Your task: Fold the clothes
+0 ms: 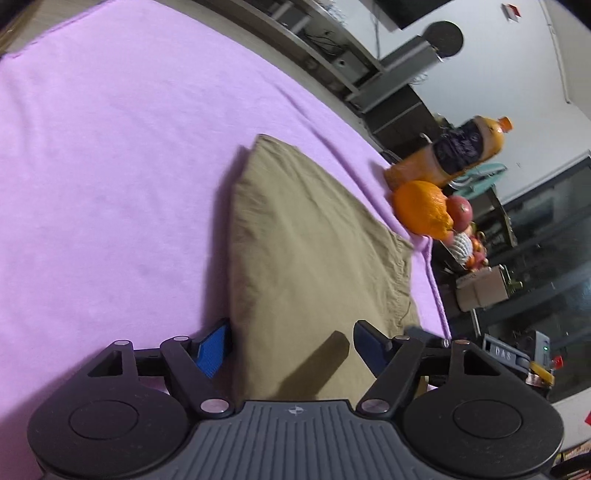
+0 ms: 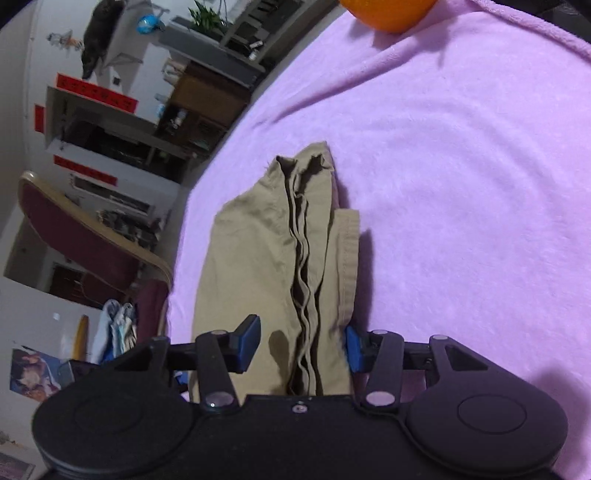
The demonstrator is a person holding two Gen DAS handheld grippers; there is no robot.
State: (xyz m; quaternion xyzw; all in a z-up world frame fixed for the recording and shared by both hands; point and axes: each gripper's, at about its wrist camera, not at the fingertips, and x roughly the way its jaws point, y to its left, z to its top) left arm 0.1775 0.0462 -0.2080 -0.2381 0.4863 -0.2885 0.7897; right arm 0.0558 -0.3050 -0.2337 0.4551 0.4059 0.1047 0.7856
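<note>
A khaki garment lies folded on the purple blanket. My left gripper hangs over its near end with the jaws apart. The blue left pad sits beside the cloth's left edge, and the right pad floats above the fabric. In the right wrist view the same garment shows its stacked folded edges running down the middle. My right gripper straddles that near end, open. Its right pad is close against the hem and its left pad stands clear of the cloth.
An orange, an apple and an orange juice bottle stand at the blanket's right edge, close to the garment. The orange also shows at the top of the right view. A red chair stands beyond the blanket.
</note>
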